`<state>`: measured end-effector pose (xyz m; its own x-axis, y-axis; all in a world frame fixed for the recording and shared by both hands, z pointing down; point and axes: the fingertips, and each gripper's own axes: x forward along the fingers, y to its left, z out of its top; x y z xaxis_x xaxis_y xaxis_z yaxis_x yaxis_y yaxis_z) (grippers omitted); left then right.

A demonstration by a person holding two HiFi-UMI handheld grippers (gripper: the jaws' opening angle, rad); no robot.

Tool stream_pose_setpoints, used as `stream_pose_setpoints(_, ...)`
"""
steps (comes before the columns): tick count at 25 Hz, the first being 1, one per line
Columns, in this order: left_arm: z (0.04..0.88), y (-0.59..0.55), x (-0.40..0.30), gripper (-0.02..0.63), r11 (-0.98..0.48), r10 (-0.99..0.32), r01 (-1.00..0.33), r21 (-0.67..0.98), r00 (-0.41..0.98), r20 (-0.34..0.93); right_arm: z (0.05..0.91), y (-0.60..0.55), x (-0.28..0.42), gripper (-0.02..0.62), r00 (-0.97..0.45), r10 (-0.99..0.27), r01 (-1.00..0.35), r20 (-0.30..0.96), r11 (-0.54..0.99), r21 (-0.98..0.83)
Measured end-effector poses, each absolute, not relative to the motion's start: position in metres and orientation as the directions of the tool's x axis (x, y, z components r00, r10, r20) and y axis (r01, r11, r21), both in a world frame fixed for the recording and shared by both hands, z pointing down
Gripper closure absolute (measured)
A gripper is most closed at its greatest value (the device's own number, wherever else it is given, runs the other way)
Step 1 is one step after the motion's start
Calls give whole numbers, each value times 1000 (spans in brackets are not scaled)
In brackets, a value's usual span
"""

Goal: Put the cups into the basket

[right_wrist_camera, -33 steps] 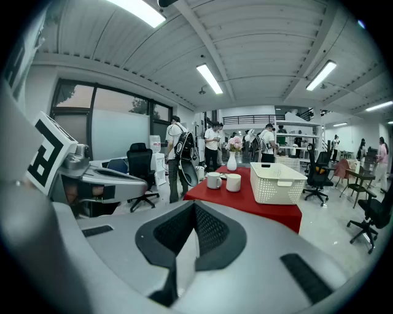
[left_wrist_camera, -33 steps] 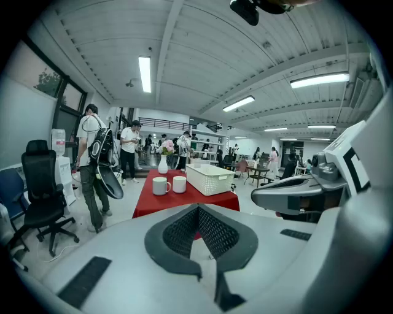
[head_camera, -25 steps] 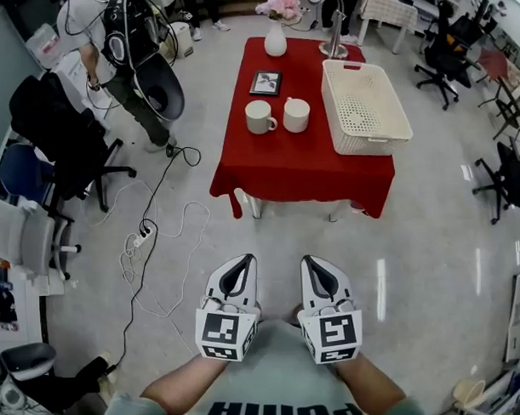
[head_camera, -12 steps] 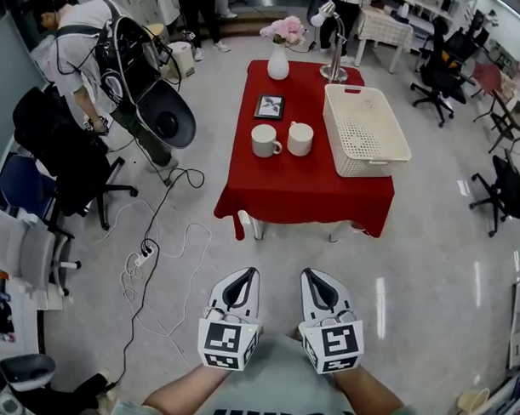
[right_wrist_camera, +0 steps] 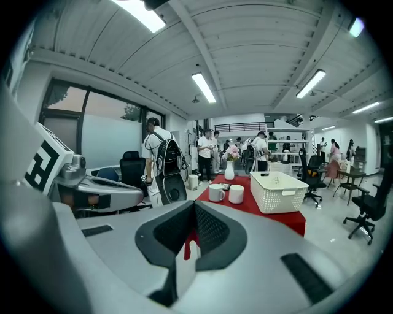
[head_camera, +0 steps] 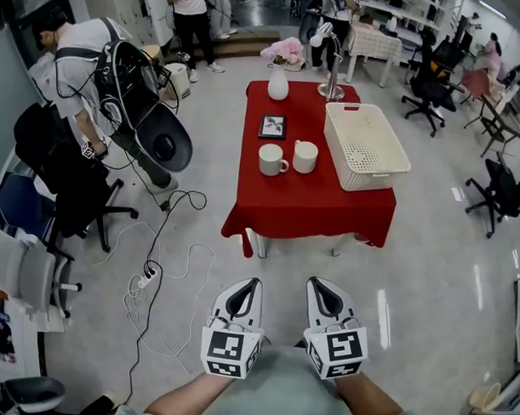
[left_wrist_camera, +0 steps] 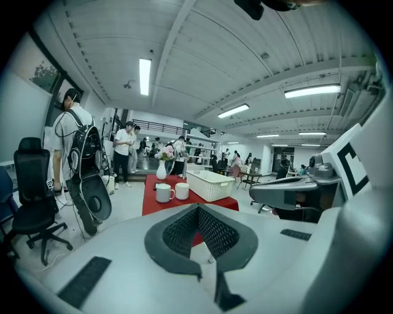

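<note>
In the head view the red table (head_camera: 309, 211) sits nearer than a second ago, so the person is judged to be walking up, with no cup yet in reach. The left gripper (head_camera: 245, 283) and right gripper (head_camera: 315, 282) are both clenched on nothing, well short of the table's near edge. The left cup (head_camera: 272, 158) and right cup (head_camera: 305, 156) stand side by side mid-table, just left of the basket (head_camera: 386, 167) along its right edge.

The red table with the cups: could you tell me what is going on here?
A person stands some way short of the red table, holding the left hand-held gripper and the right hand-held gripper, both shut and empty. On the table a cup with a handle and a second cup stand side by side next to the white basket, which looks empty. Neither cup has been picked up yet.
</note>
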<state>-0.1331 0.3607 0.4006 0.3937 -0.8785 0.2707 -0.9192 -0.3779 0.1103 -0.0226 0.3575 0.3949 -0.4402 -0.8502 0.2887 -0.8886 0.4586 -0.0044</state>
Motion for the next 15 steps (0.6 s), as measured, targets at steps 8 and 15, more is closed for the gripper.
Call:
stream_pose_setpoints(8, 400, 343, -139, 600, -383, -877, -915, 126, 403, 260, 396, 343, -32, 584, -437, -849, -888, 298, 459, 5)
stream_pose_setpoints(15, 390, 304, -128, 600, -363, -890, -925, 109, 379, 254, 390, 302, -23, 584, -463, -835, -872, 296, 489, 16)
